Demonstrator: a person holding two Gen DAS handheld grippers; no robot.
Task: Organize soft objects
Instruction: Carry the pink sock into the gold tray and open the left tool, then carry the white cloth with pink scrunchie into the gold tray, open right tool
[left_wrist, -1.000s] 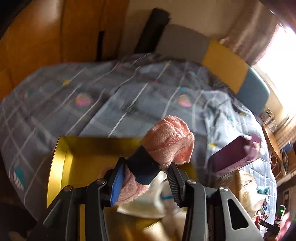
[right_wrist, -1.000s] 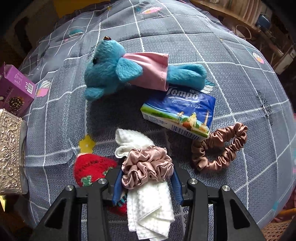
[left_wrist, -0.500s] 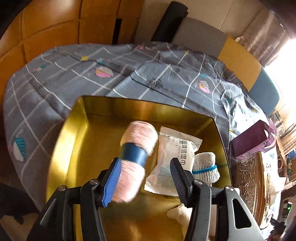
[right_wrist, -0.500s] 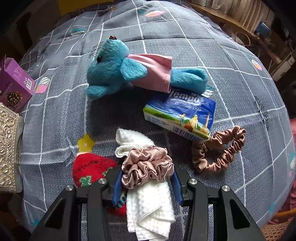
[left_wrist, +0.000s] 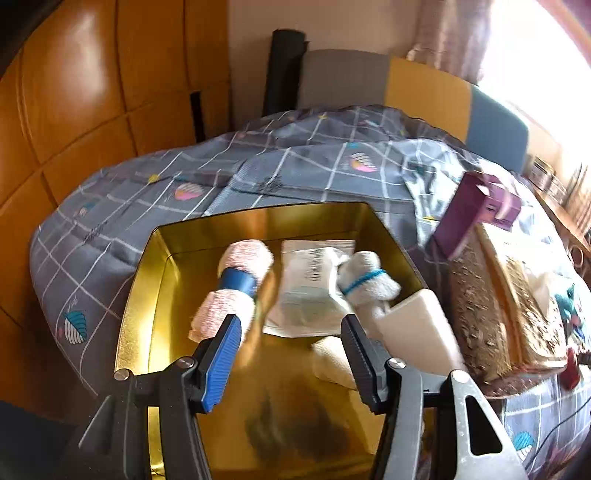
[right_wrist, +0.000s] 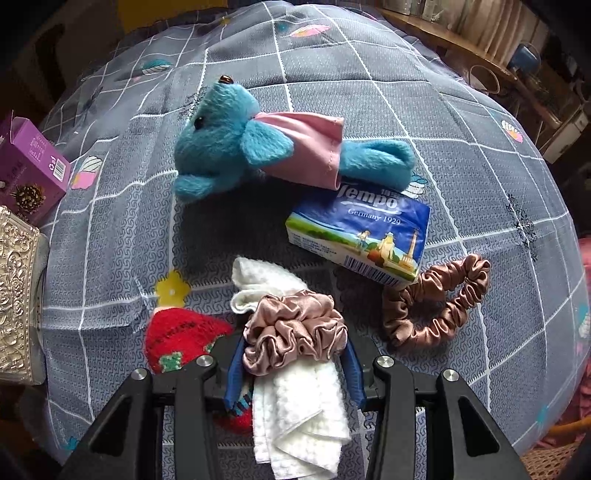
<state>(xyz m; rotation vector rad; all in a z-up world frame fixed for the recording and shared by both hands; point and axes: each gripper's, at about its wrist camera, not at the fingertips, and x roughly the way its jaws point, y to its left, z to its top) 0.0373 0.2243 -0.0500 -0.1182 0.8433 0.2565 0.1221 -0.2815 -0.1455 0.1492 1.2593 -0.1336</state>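
Here, gold tin's (left_wrist: 133, 295) raised rim.

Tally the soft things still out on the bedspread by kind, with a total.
Scrunchies: 2
White cloths: 1
Plush toys: 1
Tissue packs: 1
Red knitted items: 1
Total: 6

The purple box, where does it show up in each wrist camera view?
Left wrist: purple box at right, past the gold tin, beside the embossed silver box.
Right wrist: purple box at the left edge.
Shared landmark: the embossed silver box, right beside it in both.
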